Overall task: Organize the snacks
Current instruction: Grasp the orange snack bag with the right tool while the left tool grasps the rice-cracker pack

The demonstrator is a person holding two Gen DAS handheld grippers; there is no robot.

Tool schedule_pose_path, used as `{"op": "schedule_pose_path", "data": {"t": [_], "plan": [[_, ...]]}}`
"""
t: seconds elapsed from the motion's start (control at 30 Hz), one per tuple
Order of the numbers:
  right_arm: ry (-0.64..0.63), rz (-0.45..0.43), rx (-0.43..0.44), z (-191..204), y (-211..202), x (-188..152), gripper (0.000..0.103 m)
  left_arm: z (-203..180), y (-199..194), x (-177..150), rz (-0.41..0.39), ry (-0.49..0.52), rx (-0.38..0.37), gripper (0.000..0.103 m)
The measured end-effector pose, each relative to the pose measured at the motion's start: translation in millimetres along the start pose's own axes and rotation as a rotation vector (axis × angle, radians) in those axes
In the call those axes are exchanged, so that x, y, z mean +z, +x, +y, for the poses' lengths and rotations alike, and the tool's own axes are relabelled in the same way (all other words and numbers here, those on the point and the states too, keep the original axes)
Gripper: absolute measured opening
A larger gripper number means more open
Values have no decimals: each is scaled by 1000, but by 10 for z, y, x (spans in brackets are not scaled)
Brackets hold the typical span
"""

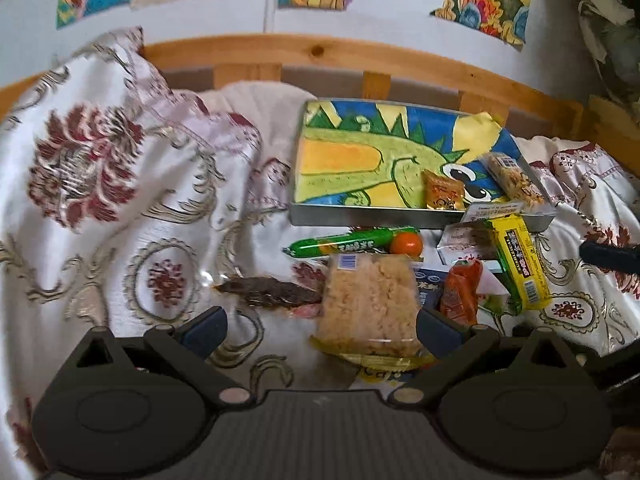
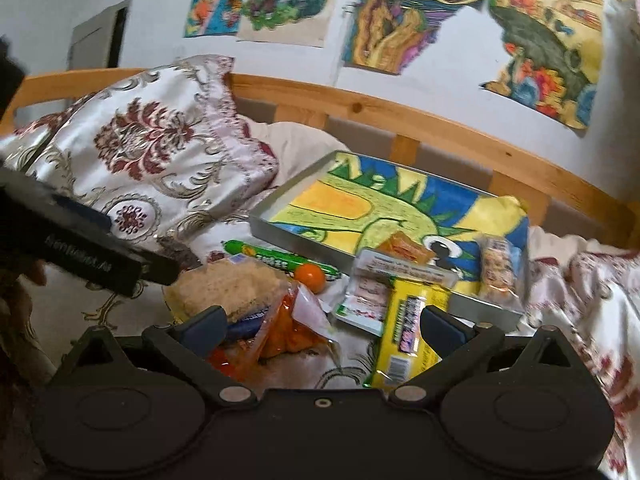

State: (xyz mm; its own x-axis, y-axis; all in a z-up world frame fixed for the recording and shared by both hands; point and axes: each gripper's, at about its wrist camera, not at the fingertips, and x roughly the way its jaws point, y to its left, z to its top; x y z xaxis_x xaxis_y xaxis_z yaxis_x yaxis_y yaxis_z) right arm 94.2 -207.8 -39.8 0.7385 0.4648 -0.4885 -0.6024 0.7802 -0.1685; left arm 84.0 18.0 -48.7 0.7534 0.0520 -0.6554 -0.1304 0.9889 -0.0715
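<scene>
A bed [image 1: 120,264] covered with a white cloth patterned in red flowers is seen, and on it a shallow metal tray [image 1: 360,216] lined with a green dinosaur drawing serves as the landmark. Inside the tray, at its near right corner, a small orange packet [image 1: 443,196] and a puffed-grain bar [image 1: 514,180] are already laid. The rest of the snacks are heaped on the cloth just in front of the tray: a clear-wrapped rice cake [image 1: 368,308] nearest the left claw [image 1: 320,330], a yellow bar [image 1: 520,264] propped against the tray's front right rim, a green sausage stick [image 1: 344,242] lying along the tray's front wall, a dark dried strip [image 1: 272,292] to the front left of the tray, an orange-red pouch [image 1: 460,292], and a small orange ball [image 1: 406,244] touching the sausage's end. Both claws are held wide open and empty; the right claw [image 2: 320,330] hovers over the yellow bar [image 2: 412,332] and the pouch [image 2: 288,328]. What lies under the rice cake cannot be made out with certainty, though a yellow wrapper edge seems to show. Trouble could arise from the crowding: a neighbouring wrapper might be pinched along with the chosen one, the ball could be nudged and rolled off across the soft cloth, and the brittle rice cake could be crushed if squeezed hard.
</scene>
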Motion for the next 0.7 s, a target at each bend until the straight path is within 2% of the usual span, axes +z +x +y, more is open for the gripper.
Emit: {"op": "schedule_pose_path", "data": {"t": [0.13, 0.3, 0.43, 0.7], "plan": [[-23, 2, 29, -27, 189, -41, 102, -22, 164, 90, 32, 34, -13, 102], [-15, 14, 80, -74, 439, -87, 101, -140, 346, 158, 71, 130, -51, 102], [-46, 33, 139, -54, 591, -131, 95, -213, 480, 177, 109, 181, -71, 102], [-80, 74, 175, 0, 754, -197, 84, -327, 701, 173, 168, 230, -76, 102]]}}
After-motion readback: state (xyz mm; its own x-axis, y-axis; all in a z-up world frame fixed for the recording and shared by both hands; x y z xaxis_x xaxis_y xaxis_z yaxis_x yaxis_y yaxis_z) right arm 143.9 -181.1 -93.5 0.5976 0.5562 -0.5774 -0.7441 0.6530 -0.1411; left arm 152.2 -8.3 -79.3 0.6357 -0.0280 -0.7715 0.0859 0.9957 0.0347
